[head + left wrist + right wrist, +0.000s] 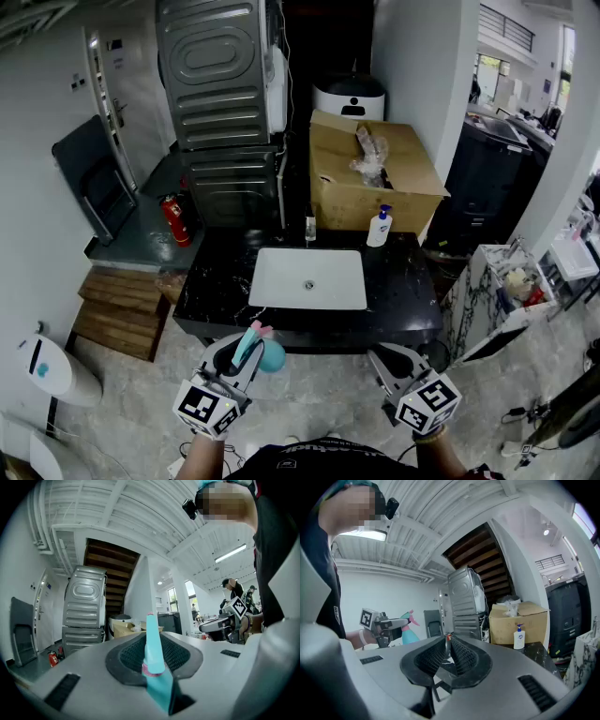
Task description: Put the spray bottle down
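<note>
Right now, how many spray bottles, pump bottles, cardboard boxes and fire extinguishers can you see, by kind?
Spray bottle: 1, in the left gripper
Pump bottle: 1
Cardboard box: 1
Fire extinguisher: 1
Total: 4

teal spray bottle [272, 355], pink nozzle, clamped near its top in my left claw [246, 343]; body hangs below, in the air just before the desk [216, 281] edge.
</note>
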### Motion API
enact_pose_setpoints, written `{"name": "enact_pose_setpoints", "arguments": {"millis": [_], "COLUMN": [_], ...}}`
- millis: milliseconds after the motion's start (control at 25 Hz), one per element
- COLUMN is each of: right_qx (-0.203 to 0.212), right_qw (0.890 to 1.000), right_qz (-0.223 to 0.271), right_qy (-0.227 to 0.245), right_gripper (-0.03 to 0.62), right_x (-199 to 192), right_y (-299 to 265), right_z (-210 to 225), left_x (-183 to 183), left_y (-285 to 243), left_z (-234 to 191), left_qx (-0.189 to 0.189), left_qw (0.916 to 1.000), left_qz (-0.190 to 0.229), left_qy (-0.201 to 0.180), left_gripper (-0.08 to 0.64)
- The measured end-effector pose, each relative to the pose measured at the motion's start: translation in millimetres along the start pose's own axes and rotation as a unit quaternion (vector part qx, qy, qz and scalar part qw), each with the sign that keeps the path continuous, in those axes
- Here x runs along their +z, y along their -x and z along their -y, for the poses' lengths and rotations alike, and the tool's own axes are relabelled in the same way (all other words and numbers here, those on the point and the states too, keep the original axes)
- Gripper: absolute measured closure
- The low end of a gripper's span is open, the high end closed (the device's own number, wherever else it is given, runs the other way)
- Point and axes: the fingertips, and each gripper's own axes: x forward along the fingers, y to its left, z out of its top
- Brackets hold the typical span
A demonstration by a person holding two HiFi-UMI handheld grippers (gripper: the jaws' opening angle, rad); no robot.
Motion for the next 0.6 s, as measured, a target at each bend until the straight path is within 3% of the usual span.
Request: {"name": "enact_pose_setpoints", "arguments": {"millis": [320,600], "right_qx": [0.005,-0.009], "right_qw": [1.0,1.0], "right_qz": [-0.005,0.02], "right_qy": [0.017,-0.006], "right_gripper": [0.543,0.54], "right_x": [-5.1,-0.2], "right_y": [2.1,5.5], "right_z": [-1.5,5.0], "left_x": [-2.7,-2.5], "left_y": [1.2,-4.3], "left_z": [1.9,5.7], "left_qx": [0.008,-0.002], "left_qw": [1.0,1.0], "left_qz": [-0.003,-0.002], "left_qy": [0.001,0.001], "left_gripper": [0.465,0.465]}}
